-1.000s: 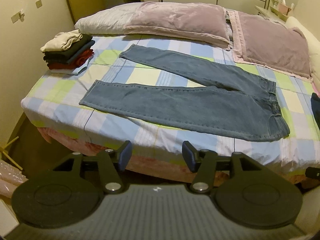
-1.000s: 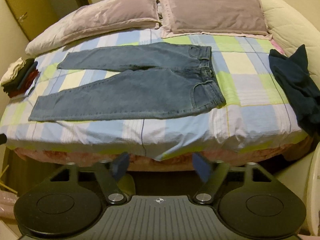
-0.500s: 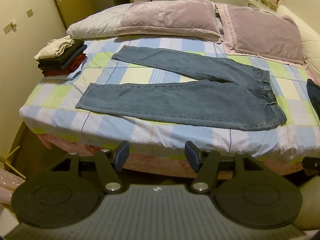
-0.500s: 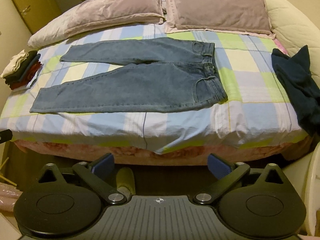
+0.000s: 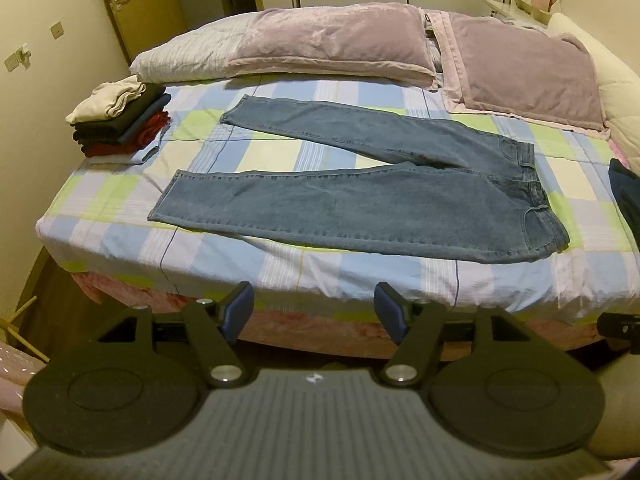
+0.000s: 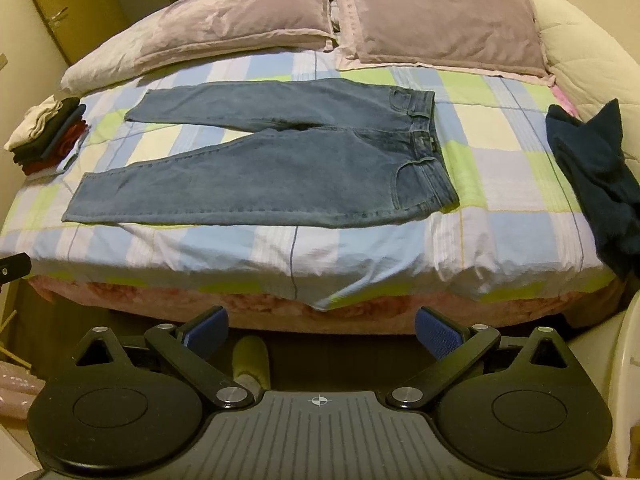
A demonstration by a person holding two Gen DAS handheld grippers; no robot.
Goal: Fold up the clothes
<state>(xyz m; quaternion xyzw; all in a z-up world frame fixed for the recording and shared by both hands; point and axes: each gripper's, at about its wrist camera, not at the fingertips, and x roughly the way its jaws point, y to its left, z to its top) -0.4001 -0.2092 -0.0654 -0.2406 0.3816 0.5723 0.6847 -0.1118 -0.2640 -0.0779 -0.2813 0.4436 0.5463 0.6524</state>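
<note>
A pair of blue jeans [image 5: 360, 200] [image 6: 280, 160] lies spread flat on the checked bed sheet [image 5: 120, 208] [image 6: 500, 168], waistband to the right and the two legs splayed apart to the left. My left gripper [image 5: 314, 312] hangs in front of the bed's near edge, open, with nothing between its blue pads. My right gripper [image 6: 320, 332] is likewise off the near edge, open very wide and empty. A crumpled dark navy garment [image 6: 596, 180] [image 5: 628, 196] lies at the bed's right side.
A stack of folded clothes [image 5: 120, 120] [image 6: 44, 136] sits at the bed's far left. Two mauve pillows [image 5: 320, 48] [image 6: 440, 24] lie at the head. A door [image 5: 136, 12] and wall stand to the left. A slippered foot [image 6: 248, 360] shows on the floor below.
Both grippers opened wider, the right one by much more. Both views pulled back a little from the bed, so the jeans sit slightly higher in frame.
</note>
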